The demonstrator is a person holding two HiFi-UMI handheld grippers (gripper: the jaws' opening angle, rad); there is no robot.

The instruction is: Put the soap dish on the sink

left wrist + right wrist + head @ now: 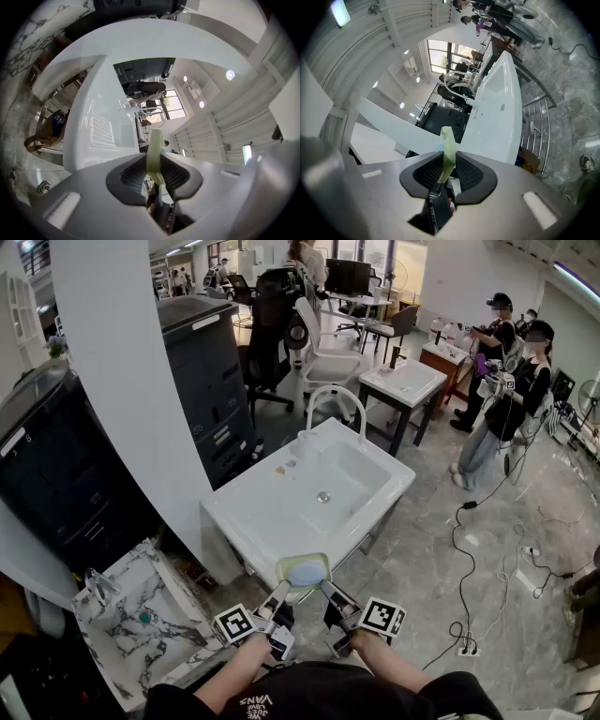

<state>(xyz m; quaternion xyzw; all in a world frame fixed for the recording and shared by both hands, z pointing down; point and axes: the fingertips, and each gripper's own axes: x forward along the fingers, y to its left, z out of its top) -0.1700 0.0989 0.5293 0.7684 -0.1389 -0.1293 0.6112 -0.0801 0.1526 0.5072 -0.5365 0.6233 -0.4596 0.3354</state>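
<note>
The pale green soap dish hangs in the air just over the near edge of the white sink. My left gripper is shut on its left rim and my right gripper is shut on its right rim. In the left gripper view the dish's rim stands edge-on between the black pads. The right gripper view shows the same rim pinched between that gripper's pads, with the sink ahead. A chrome tap arches over the basin's far side.
A white pillar stands left of the sink, with a black printer behind it. A marble-patterned basin sits at lower left. Further sink stands, office chairs and two standing people are beyond. Cables trail over the floor at right.
</note>
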